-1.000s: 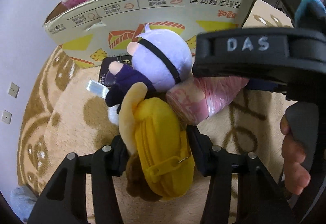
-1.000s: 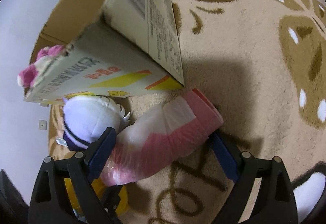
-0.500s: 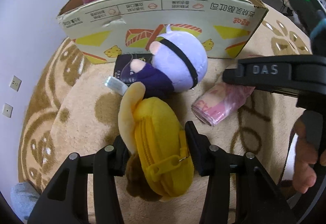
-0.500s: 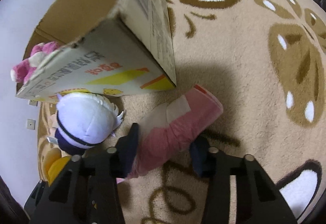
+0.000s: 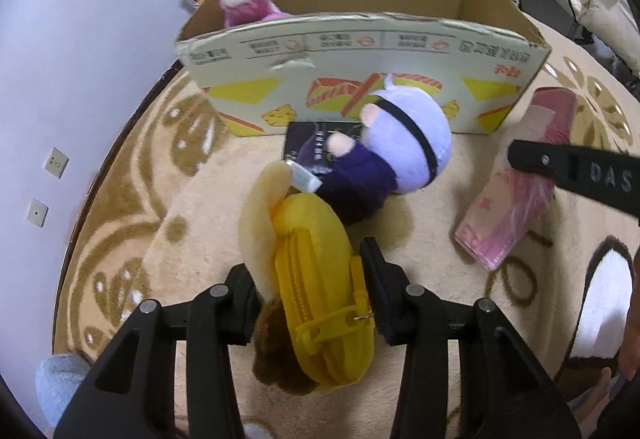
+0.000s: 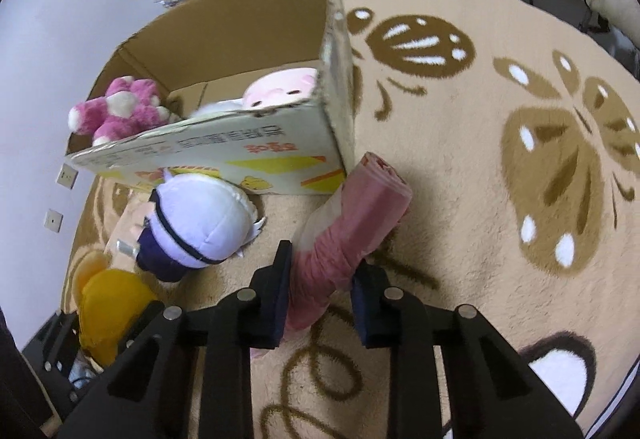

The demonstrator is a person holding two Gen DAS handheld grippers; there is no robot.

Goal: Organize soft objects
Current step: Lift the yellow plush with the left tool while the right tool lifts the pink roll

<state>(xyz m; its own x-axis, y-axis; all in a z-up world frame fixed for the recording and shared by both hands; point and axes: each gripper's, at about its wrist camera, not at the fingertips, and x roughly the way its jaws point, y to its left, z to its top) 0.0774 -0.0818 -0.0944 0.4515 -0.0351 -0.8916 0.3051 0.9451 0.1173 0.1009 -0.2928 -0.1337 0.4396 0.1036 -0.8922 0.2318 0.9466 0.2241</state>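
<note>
sitting on the rug (image 6: 460, 167), the cardboard box (image 5: 360, 79) already holds plush, apparently as the collecting bin. beside it, the right gripper (image 6: 320, 279) pinches the pink roll (image 6: 352, 231), and the left gripper (image 5: 312, 291) clamps the yellow pouch (image 5: 320, 295), both seemingly box-bound.

Yellow zip pouch (image 5: 320, 303) lower centre; lavender doll (image 5: 400, 155) lying mid-frame; pink roll (image 6: 352, 231) tilted; magenta plush (image 6: 116, 111) in box (image 5: 360, 79).
</note>
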